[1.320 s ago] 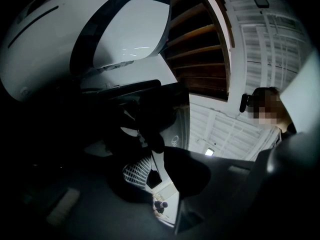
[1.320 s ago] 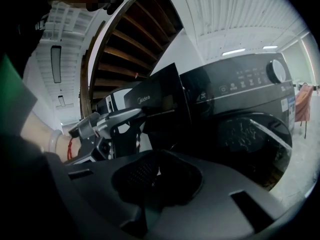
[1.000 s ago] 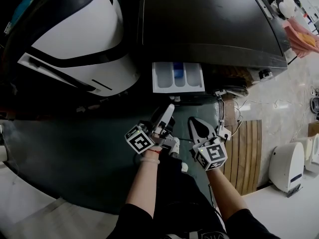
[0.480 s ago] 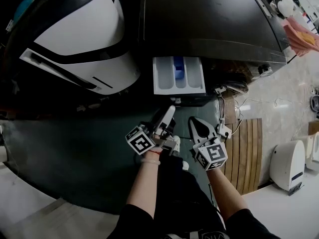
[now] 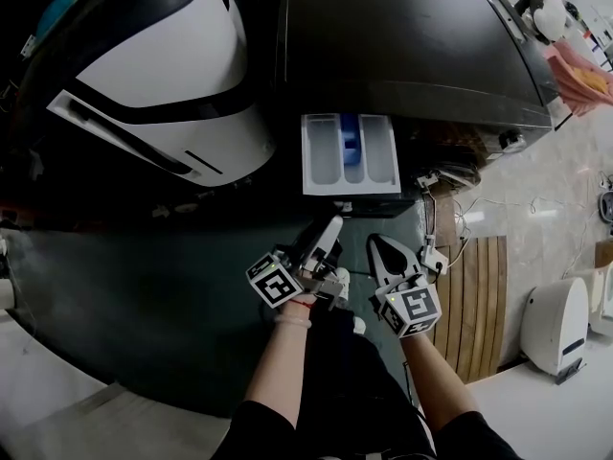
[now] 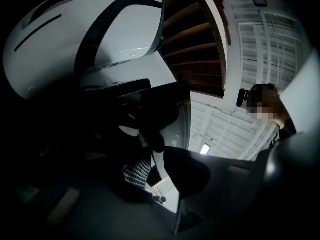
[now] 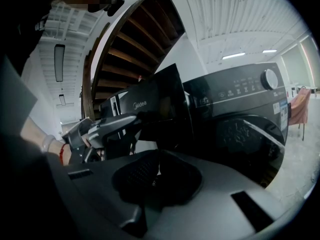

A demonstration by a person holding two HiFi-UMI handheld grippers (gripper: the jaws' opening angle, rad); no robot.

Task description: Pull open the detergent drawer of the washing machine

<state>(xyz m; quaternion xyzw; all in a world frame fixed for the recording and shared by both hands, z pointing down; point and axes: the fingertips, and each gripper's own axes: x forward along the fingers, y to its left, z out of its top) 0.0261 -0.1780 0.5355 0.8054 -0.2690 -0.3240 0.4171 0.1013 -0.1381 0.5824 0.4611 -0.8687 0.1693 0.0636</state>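
1. The detergent drawer (image 5: 351,153) juts well out of the washing machine (image 5: 402,46) at the centre of the head view, with its white inside and blue insert (image 5: 348,140) exposed. The pull looks largely done, with perhaps a last stretch to its stop left.
2. The left gripper (image 5: 329,230), just below the drawer in the frame, has its jaws about half closed. Their tips appear to pinch the drawer's dark front panel.
3. The right gripper (image 5: 380,244), beside it to the right, has its jaws pressed together on nothing and touches nothing.
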